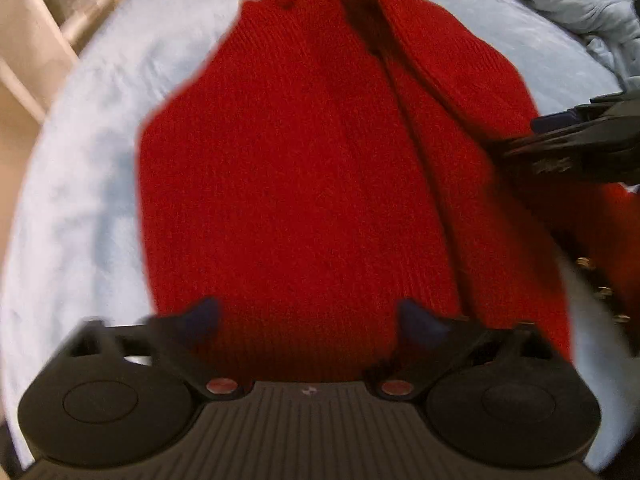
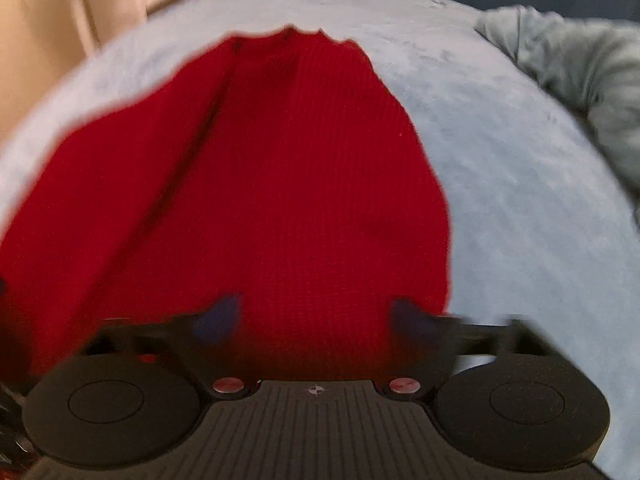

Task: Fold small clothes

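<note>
A red knit sweater (image 1: 288,168) lies flat on a pale blue bed cover (image 1: 88,168), with a lengthwise fold ridge right of its middle. It also shows in the right wrist view (image 2: 304,184), with a crease on its left part. My left gripper (image 1: 310,320) is open and empty over the sweater's near edge. My right gripper (image 2: 316,320) is open and empty over the sweater's near right part. The right gripper also enters the left wrist view (image 1: 560,140) from the right, over the sweater's right side. Both views are blurred.
A crumpled grey-blue blanket (image 1: 580,4) lies at the far right of the bed, also in the right wrist view (image 2: 580,88). Beige furniture (image 1: 44,20) stands beyond the bed's left edge. Small gold buttons (image 1: 600,280) show at the sweater's right edge.
</note>
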